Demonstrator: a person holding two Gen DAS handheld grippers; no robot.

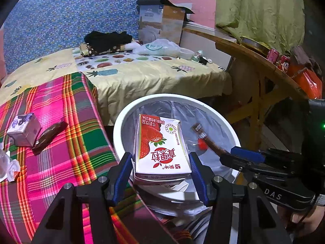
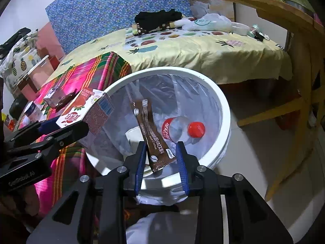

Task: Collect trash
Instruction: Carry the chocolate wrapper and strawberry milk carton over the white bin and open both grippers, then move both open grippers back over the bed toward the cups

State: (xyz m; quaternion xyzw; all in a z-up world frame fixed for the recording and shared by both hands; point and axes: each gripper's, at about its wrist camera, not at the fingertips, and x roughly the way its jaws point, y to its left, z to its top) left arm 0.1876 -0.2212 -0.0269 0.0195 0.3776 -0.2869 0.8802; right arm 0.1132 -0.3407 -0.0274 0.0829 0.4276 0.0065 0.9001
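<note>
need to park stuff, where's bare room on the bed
Free: plaid blanket between the brown wrapper and the trash bin, and the yellow sheet before the fruit print. Crowded: the blanket's left edge by the purple carton, and the far end around the plastic bag.

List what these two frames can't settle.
- Bin bottom: both views, covered by liner, bottle and the held items.
- Whether the right gripper pinches the coffee sachet: its own view shows gaps beside the pads.
- Carton far side: left view, hidden by the carton itself.
- Small box print on the plaid cloth: too small, blurred.
</note>
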